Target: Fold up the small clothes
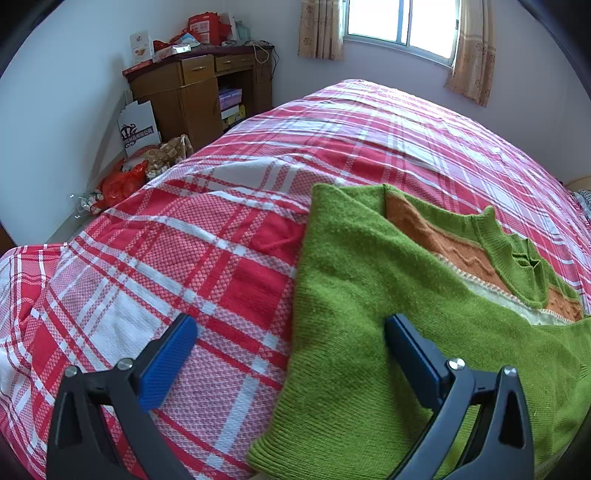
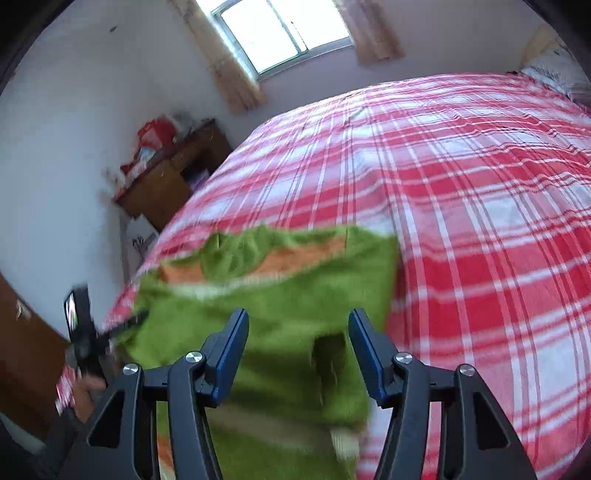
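Plaid woven bedspread | fuzzy green knit sweater partly folded | left gripper, right gripper: fingers spread

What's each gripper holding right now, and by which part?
Nothing. The left gripper and right gripper are both open over the green sweater, with no fabric pinched between their fingers.

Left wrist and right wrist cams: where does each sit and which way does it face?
Left wrist: on the left hand-held gripper, looking along its open blue fingers, across the green sweater's left edge and the plaid bedspread, toward the wooden desk and window.
Right wrist: on the right hand-held gripper, open above the sweater, facing the same window; blurred. The left gripper's body shows at left.
Shared: sweater, bedspread, desk, window.
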`<state>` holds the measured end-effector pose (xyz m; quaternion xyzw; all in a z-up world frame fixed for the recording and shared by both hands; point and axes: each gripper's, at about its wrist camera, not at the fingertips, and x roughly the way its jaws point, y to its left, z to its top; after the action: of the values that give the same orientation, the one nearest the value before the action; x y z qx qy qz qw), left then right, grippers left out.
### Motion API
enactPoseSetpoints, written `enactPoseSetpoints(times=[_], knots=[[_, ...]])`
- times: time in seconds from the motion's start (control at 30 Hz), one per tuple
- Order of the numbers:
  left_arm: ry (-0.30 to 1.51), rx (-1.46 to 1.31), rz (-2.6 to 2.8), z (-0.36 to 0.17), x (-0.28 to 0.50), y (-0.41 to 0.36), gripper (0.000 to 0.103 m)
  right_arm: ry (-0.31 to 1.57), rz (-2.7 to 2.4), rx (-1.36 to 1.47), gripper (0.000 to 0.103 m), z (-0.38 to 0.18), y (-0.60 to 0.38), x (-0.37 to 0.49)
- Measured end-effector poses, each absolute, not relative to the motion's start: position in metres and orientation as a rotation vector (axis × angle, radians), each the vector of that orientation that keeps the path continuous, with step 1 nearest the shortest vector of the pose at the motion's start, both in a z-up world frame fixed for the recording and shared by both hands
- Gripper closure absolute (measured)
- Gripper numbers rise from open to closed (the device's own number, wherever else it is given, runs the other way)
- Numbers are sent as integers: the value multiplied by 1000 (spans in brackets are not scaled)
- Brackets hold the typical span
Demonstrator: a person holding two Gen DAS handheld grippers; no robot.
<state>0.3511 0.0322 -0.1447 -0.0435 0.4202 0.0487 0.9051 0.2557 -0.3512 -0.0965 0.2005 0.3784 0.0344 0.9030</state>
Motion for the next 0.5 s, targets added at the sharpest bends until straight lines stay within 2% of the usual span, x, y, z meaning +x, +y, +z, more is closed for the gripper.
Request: enactPoseSetpoints(times=[0.17, 0.23, 0.3, 0.33, 0.37, 0.4, 0.43, 0.5], knots=[[868, -94, 97, -143, 355, 31, 0, 980, 106, 151, 47, -137, -314, 280], [868, -95, 96, -143, 356, 31, 0, 947, 88, -37, 47, -139, -295, 267], [868, -94, 96, -143, 356, 31, 0, 949, 80, -106, 48, -136, -285, 260], [868, -95, 96, -143, 356, 32, 0, 960, 90, -108, 60, -134, -283, 260], [868, -95, 96, -143, 356, 32, 0, 970, 103, -110, 79, -133, -281, 261], [868, -96, 96, -144, 357, 32, 0, 967, 86, -138, 82, -130, -276, 261], [868, -96, 96, -143, 356, 32, 0, 945, 63, -188, 96, -124, -270, 259], [868, -97, 95, -143, 355, 31, 0, 868, 72, -180, 96, -105, -271, 250]])
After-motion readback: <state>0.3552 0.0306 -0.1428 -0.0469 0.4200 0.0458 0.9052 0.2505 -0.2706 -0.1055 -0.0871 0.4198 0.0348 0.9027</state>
